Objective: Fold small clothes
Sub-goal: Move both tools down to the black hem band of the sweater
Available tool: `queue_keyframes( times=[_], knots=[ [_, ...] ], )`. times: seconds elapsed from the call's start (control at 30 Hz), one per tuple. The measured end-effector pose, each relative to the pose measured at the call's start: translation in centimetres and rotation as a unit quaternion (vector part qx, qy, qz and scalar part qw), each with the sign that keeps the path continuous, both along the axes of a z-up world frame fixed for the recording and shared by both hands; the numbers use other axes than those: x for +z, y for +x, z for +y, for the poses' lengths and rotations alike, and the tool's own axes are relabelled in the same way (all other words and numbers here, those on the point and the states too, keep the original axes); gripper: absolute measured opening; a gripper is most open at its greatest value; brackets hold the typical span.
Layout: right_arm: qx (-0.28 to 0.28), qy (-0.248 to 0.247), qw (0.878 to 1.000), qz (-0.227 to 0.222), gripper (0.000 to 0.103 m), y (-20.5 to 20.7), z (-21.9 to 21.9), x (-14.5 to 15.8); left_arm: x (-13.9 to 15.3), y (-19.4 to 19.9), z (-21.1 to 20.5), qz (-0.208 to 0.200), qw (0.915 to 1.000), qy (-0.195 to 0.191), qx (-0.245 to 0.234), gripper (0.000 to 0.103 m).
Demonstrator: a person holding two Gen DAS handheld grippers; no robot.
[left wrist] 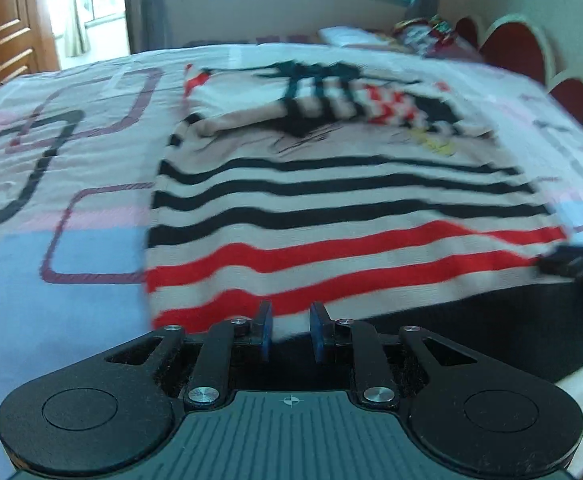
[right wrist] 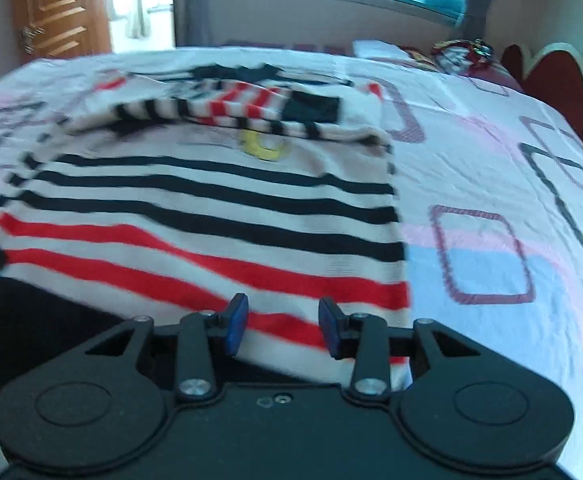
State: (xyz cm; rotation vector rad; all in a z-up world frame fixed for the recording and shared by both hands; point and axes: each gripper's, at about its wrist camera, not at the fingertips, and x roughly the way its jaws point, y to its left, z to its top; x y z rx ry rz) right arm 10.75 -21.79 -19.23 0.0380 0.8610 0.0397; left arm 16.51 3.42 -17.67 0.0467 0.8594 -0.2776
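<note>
Left gripper [left wrist: 290, 328]: jaws narrowly parted, hem of the striped sweater [left wrist: 331, 200] between the blue pads; whether they pinch it, cannot tell. Right gripper [right wrist: 282, 328]: jaws wider apart, hem lying in the gap, pads not pressing it. Sweater spread flat on the bed sheet [right wrist: 491, 184], hem nearest the jaws, sleeves folded across the far chest. Motion blur throughout. Yellow print [right wrist: 265, 148] partly hidden under a sleeve. Beyond, headboard [right wrist: 551, 76] cut off by the frame edge.

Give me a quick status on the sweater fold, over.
Left gripper holds the sweater hem. Right gripper open, hem between its fingers. Sleeves folded in, bottom half flat on the bed. Nothing in the way.
</note>
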Motion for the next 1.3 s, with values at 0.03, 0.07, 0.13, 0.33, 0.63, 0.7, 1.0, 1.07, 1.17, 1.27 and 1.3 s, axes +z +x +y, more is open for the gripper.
queue_keyframes(
  times=[0.03, 0.07, 0.13, 0.33, 0.63, 0.7, 1.0, 1.07, 1.17, 1.27, 1.3],
  knots=[
    [0.009, 0.008, 1.0, -0.003, 0.038, -0.3, 0.7, 0.2, 0.3, -0.5, -0.3, -0.004, 0.9999, -0.007, -0.007, 0.02],
    [0.019, 0.016, 1.0, -0.005, 0.038, -0.7, 1.5, 0.4, 0.6, -0.8, -0.9, -0.007, 0.9998, -0.012, -0.017, 0.02],
    [0.041, 0.029, 0.999, -0.008, 0.038, -1.1, 3.4, 0.7, 0.6, -1.2, -1.7, -0.006, 0.9995, -0.014, -0.029, 0.02],
    [0.093, 0.031, 0.995, -0.004, 0.038, -1.6, 7.6, 0.6, -1.6, -2.4, -0.9, 0.023, 0.9994, -0.008, -0.023, 0.02],
    [0.062, 0.016, 0.998, 0.014, 0.04, -4.3, 4.9, -0.9, -1.5, -3.9, 0.7, 0.026, 0.9996, -0.003, -0.012, 0.02],
    [0.047, 0.011, 0.999, 0.017, 0.04, -4.9, 3.9, -0.8, -1.5, -4.0, 1.0, 0.026, 0.9996, -0.004, -0.009, 0.02],
    [0.011, 0.017, 1.0, 0.008, 0.055, -6.0, 1.8, -0.3, -1.1, -4.8, 1.5, 0.023, 0.9997, 0.007, 0.001, 0.02],
    [0.003, 0.011, 1.0, 0.015, 0.059, -5.9, 1.6, -0.7, -1.0, -5.0, 1.7, 0.02, 0.9997, 0.011, 0.003, 0.02],
    [0.005, 0.006, 1.0, 0.027, 0.058, -5.7, 1.7, -1.2, -0.6, -5.2, 2.4, 0.019, 0.9996, 0.0, 0.02, 0.047],
    [-0.001, 0.02, 1.0, 0.01, 0.057, -5.8, 1.7, 0.0, 0.4, -5.9, 3.0, -0.028, 0.9982, 0.005, 0.053, 0.103],
    [0.002, 0.021, 1.0, 0.005, 0.057, -5.6, 1.9, 0.3, 0.7, -6.2, 3.1, -0.052, 0.9971, 0.014, 0.053, 0.103]
  ],
)
